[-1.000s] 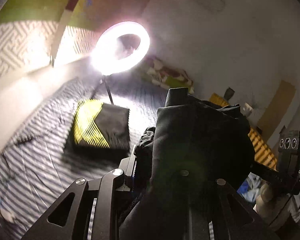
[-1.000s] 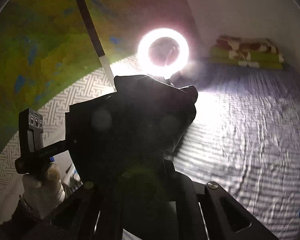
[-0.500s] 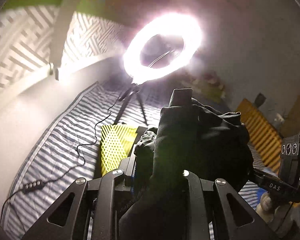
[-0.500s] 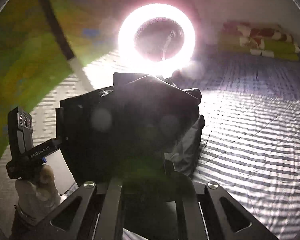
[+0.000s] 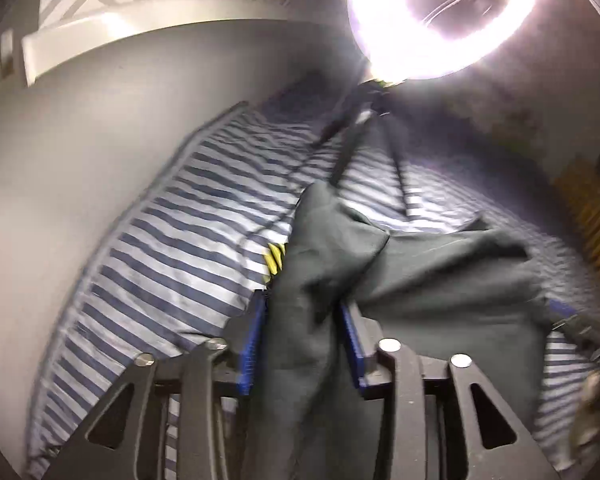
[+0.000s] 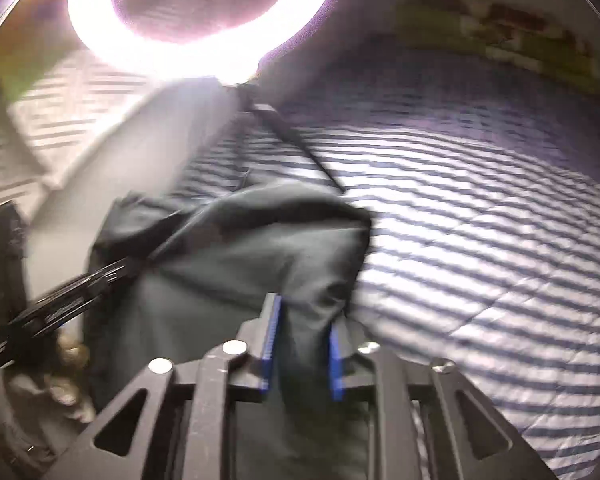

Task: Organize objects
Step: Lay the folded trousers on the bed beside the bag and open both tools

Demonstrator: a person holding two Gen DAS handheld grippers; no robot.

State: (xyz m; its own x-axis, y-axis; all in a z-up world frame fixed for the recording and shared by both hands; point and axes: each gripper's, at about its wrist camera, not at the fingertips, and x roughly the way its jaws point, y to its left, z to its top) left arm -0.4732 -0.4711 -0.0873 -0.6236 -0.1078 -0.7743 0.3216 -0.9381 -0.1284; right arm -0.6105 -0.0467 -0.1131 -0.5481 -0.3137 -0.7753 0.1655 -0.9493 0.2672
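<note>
Left wrist view, dark matte garment (image 5: 400,280) (soft, creased) slack between both opening jaws, striped quilted bedding (image 5: 172,240).

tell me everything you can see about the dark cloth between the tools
The dark cloth is a greyish-black, matte, soft fabric, crumpled into folds. It lies slumped on the striped bedsheet, covering something yellow. Part of it runs between the blue pads of the left tool and the right tool, whose jaws have just been opening.
</note>
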